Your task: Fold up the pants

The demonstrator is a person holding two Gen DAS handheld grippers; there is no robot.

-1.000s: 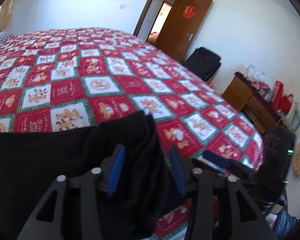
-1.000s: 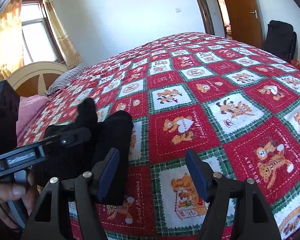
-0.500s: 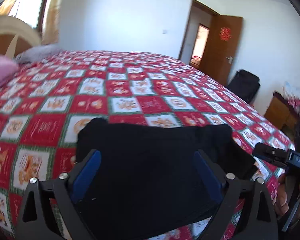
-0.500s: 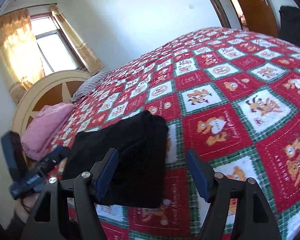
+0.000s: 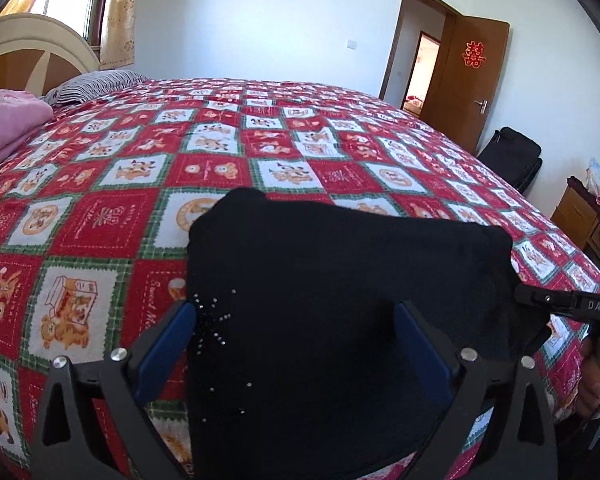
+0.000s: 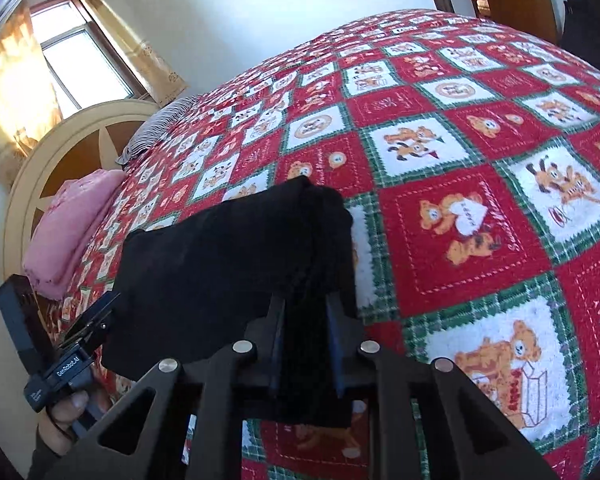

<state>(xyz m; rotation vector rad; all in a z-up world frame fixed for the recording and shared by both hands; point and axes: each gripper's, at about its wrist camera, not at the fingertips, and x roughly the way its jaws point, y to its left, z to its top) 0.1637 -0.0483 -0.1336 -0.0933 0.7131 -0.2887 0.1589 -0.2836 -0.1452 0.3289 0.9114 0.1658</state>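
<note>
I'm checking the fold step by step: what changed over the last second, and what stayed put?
The left gripper let go of the black pants; its jaws are opening, spread wide over them. The right gripper moved onto the pants' right edge, its jaws closing on the fabric. The pants went from bunched to a flatter folded stack. The quilt and pink bundle stayed put.

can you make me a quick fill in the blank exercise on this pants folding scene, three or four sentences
1. The folded pants lying on the quilt are ____ in colour.
2. The right gripper is closing its jaws on the ____ edge of the pants as its own view shows them.
3. The bundle near the headboard is ____ in colour.
4. The left gripper has its jaws spread ____ over the pants.

Missing words: black; right; pink; wide
</note>
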